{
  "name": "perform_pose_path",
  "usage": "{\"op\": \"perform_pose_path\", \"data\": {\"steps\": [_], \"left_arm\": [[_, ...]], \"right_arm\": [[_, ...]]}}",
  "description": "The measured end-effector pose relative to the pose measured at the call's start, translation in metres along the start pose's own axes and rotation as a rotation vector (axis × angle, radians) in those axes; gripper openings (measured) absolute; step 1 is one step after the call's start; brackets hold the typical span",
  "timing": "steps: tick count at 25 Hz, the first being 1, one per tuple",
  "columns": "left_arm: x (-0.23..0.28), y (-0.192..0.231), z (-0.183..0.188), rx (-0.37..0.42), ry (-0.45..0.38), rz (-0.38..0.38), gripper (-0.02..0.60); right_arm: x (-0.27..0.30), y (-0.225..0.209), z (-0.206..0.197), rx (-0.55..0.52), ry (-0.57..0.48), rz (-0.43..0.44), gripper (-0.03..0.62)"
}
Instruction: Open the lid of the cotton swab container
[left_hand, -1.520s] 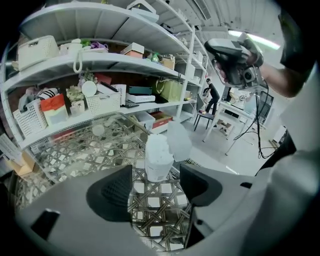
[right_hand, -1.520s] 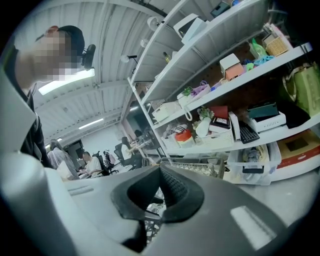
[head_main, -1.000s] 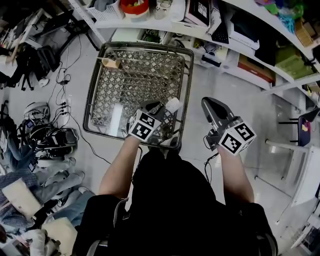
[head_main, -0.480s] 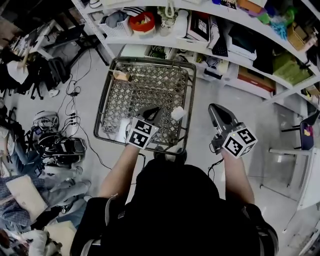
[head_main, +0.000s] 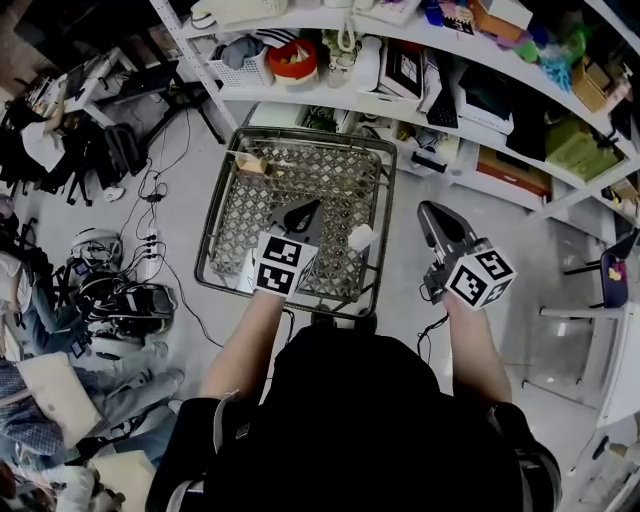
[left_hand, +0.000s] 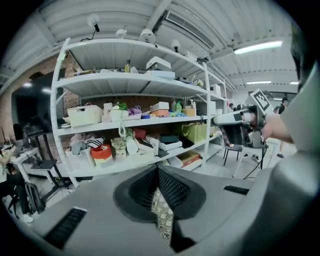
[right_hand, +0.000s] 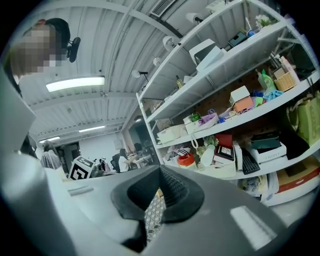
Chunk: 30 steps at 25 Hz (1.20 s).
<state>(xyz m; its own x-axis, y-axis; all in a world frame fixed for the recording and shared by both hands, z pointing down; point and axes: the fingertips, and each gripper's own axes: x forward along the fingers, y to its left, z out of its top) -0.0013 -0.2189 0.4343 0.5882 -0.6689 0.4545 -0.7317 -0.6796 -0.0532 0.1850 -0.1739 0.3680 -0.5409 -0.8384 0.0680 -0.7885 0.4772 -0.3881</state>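
Head view: the left gripper (head_main: 303, 212) is held over a wire basket (head_main: 374, 250), the right gripper (head_main: 432, 214) beside it; both are closed on nothing.

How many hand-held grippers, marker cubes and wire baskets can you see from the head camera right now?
Grippers: 2, the left gripper and the right gripper, both shut with nothing between the jaws.
Marker cubes: 2, the left cube and the right cube.
Wire basket: 1.
Total: 5.
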Motion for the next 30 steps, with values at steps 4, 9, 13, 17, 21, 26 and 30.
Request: {"op": "perform_pose_path", "data": {"steps": [4,9,13,17,21,26,30], "left_arm": [[-0.007,0.005,0.023,-0.037,-0.049,0.002,0.006],[-0.021,0.023,0.051,-0.065,-0.092,-0.007,0.006],[-0.034,0.037,0.070,-0.056,-0.132,0.018,0.006],[-0.055,0.042,0.074,-0.081,-0.172,0.037,0.006],[-0.070,0.042,0.070,-0.073,-0.193,0.064,0.006],[-0.082,0.052,0.067,-0.079,-0.219,0.108,0.006],[-0.083,0.066,0.065,-0.110,-0.221,0.127,0.006]], "right_arm": [[0.010,0.016,0.005,-0.030,0.000,0.035,0.009],[0.009,0.038,0.013,-0.080,-0.018,0.044,0.009],[0.005,0.039,0.012,-0.075,-0.026,0.015,0.008],[0.017,0.041,0.022,-0.078,-0.033,0.010,0.008],[0.025,0.052,0.038,-0.090,-0.059,0.024,0.008],[0.018,0.054,0.054,-0.114,-0.082,0.007,0.008],[0.006,0.043,0.067,-0.129,-0.112,-0.049,0.008]]}}
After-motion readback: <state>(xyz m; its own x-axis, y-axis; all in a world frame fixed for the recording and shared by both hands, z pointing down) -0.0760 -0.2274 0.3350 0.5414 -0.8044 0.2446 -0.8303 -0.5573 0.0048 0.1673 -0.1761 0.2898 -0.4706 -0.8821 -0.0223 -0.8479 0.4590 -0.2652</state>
